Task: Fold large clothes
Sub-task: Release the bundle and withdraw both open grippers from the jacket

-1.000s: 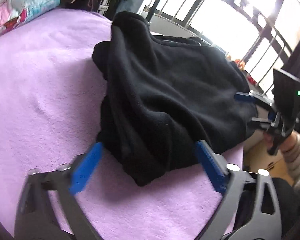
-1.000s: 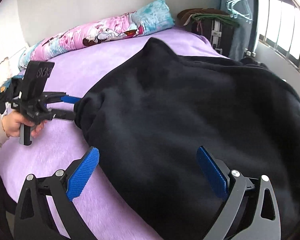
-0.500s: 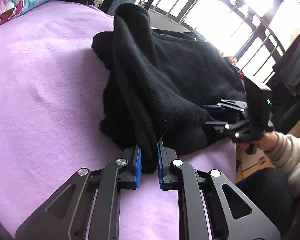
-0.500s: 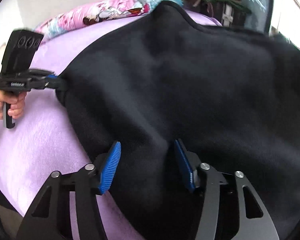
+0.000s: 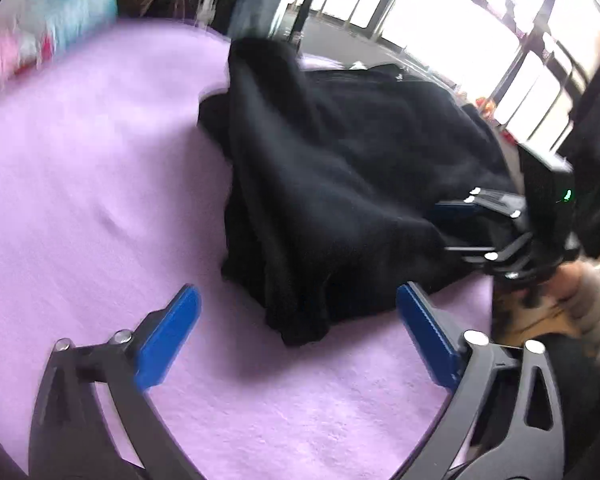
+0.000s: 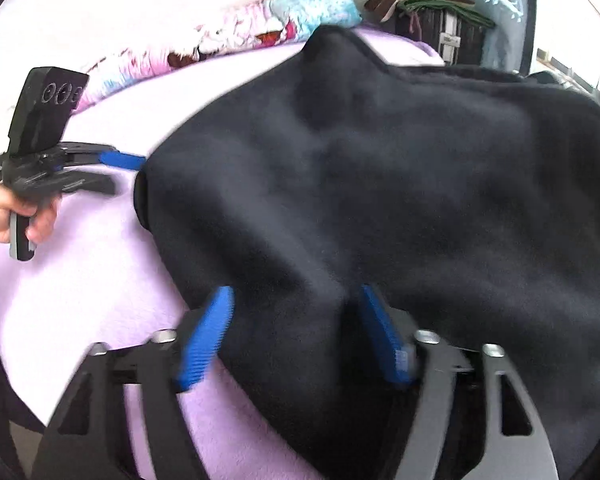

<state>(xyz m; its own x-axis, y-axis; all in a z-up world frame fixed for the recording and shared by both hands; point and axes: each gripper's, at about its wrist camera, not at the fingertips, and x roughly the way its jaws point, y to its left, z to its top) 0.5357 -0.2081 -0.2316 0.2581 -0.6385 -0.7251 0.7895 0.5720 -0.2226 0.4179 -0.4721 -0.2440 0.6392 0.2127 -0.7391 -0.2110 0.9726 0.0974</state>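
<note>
A large black fleece garment (image 5: 340, 184) lies bunched on the purple blanket (image 5: 80, 200). My left gripper (image 5: 300, 332) is open and empty, its blue pads on either side of the garment's near corner, just short of it. In the right wrist view the same garment (image 6: 400, 168) fills most of the frame. My right gripper (image 6: 296, 328) has its jaws partly open with a fold of the fleece between them, not pinched. The left gripper shows there too (image 6: 116, 172), at the garment's left edge. The right gripper shows in the left wrist view (image 5: 456, 228), at the garment's right edge.
A pink and turquoise pillow (image 6: 260, 28) lies along the wall at the bed's far side. A dark suitcase with folded clothes on top (image 6: 440, 20) stands past the bed's corner. A window with metal bars (image 5: 480, 32) runs along the right. The bed's edge (image 5: 488, 300) is near my right hand.
My left gripper let go of the garment's corner and opened wide, pulling back slightly. My right gripper stayed around its fold of fleece. The garment sank lower on the bed.
</note>
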